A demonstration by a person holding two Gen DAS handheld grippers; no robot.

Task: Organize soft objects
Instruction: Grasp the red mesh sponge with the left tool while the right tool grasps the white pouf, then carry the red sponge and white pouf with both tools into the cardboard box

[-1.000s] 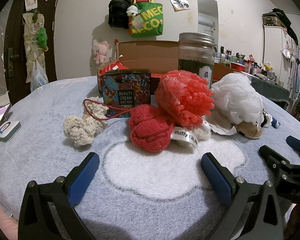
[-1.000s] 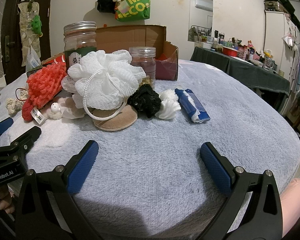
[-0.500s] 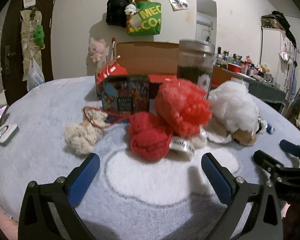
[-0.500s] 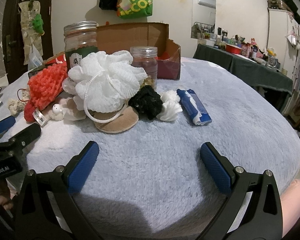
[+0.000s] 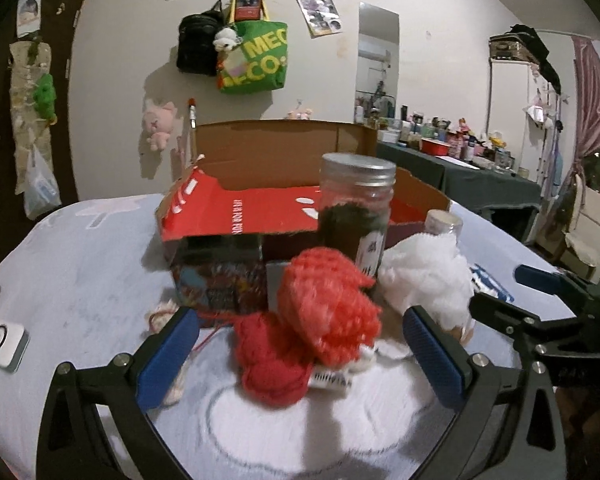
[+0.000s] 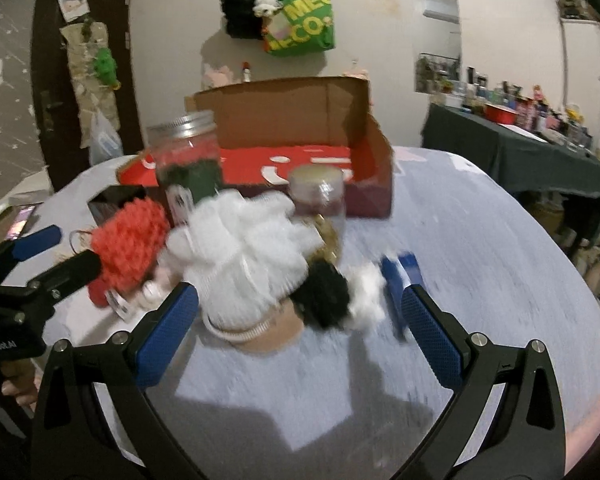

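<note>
The left tool (image 5: 298,354) gapes wide and grips nothing, its blue pads flanking a red crocheted ball (image 5: 270,364) and a coral knobbly pom-pom (image 5: 330,312) near the grey fleece bed's (image 5: 80,280) middle. The right tool (image 6: 298,330), equally wide and empty, frames a white mesh bath puff (image 6: 240,264) beside a blurred black fuzzy ball (image 6: 324,294). An open red cardboard box (image 6: 312,164) stands behind.

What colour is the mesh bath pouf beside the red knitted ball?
White; the bath pouf shows best in the right wrist view.
</note>
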